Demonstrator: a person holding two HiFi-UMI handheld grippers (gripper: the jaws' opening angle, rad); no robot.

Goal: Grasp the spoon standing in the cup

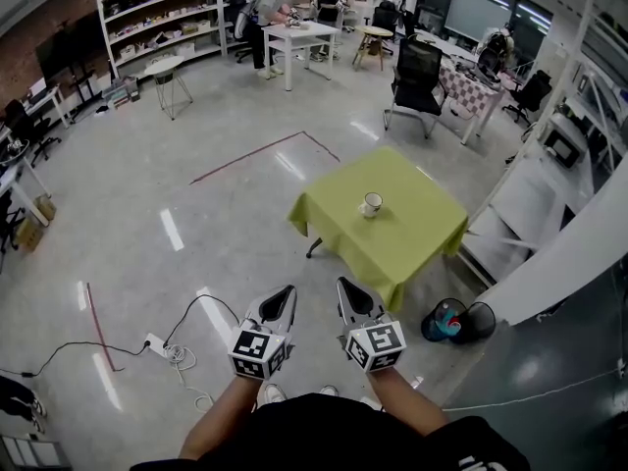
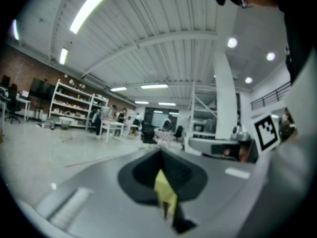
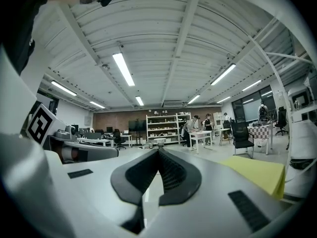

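Both grippers hang low in front of the person, well short of the table [image 1: 417, 238]. The left gripper [image 1: 284, 300] and right gripper [image 1: 349, 294] each have their jaws closed tip to tip, holding nothing. The cup [image 1: 373, 202] stands upright on a saucer [image 1: 364, 211] near the middle of the green cloth, and the spoon in it is too small to pick out from here. Best approach, by judgement: step in close first, open one gripper's jaws before descending, come at the handle from above and close gently so the cup does not tip.
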